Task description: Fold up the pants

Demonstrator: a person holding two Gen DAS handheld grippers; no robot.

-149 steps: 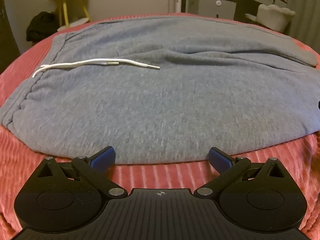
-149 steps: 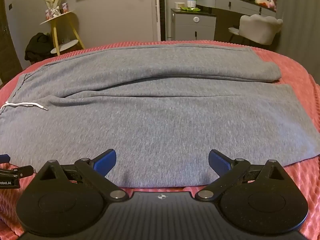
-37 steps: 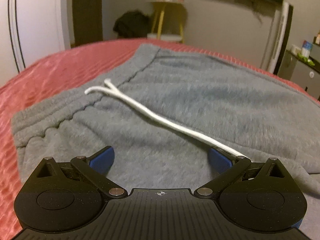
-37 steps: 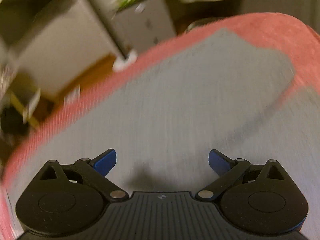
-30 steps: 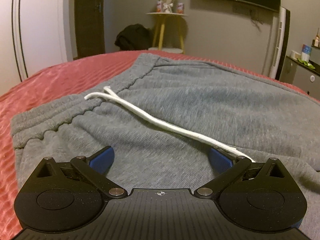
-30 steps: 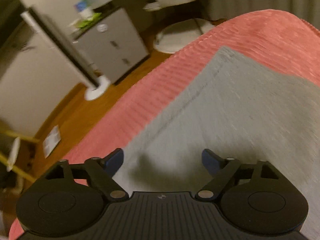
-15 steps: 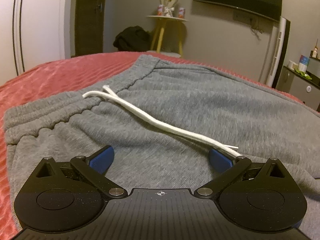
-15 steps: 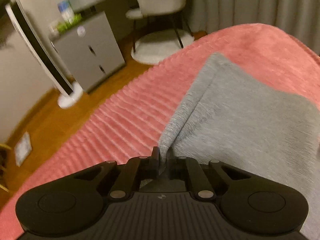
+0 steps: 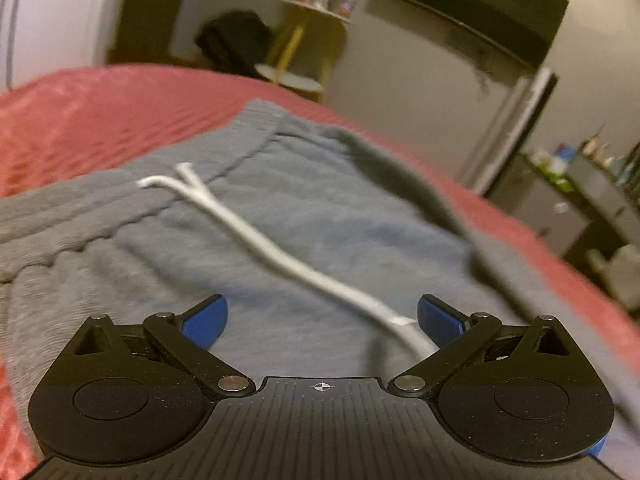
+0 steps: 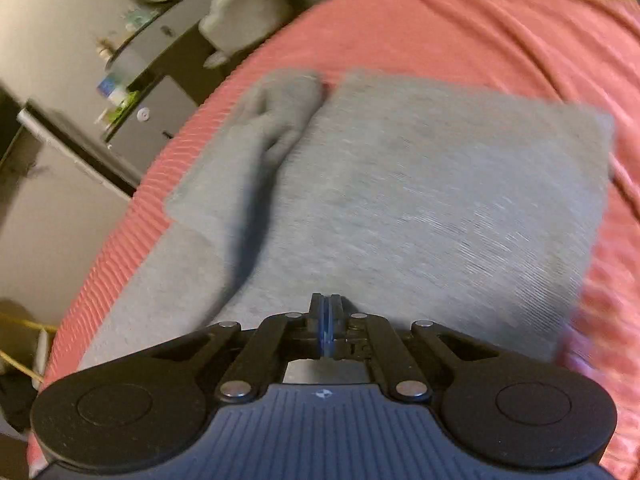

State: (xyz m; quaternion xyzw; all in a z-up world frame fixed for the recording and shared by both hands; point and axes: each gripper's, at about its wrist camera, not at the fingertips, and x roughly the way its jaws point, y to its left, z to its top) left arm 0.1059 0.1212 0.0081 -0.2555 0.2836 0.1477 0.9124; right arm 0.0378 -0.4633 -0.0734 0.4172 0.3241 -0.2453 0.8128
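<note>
Leg hem gripped on the right, waistband waiting on the left.

Your left tongs [image 9: 322, 320] hang wide open over the pants [image 9: 320, 216] at the waistband, gripping nothing; the drawstring [image 9: 256, 236] trails between the pads. The pants lie flat on the bed [image 9: 80, 112]. Your right tongs [image 10: 327, 330] have just closed; the pads meet over the grey cloth, and a pinched fold seems likely, though blur hides it. Carry that hem low and straight toward the waistband, keep the layers together, and use the left tongs to pin the waistband so nothing drags.
</note>
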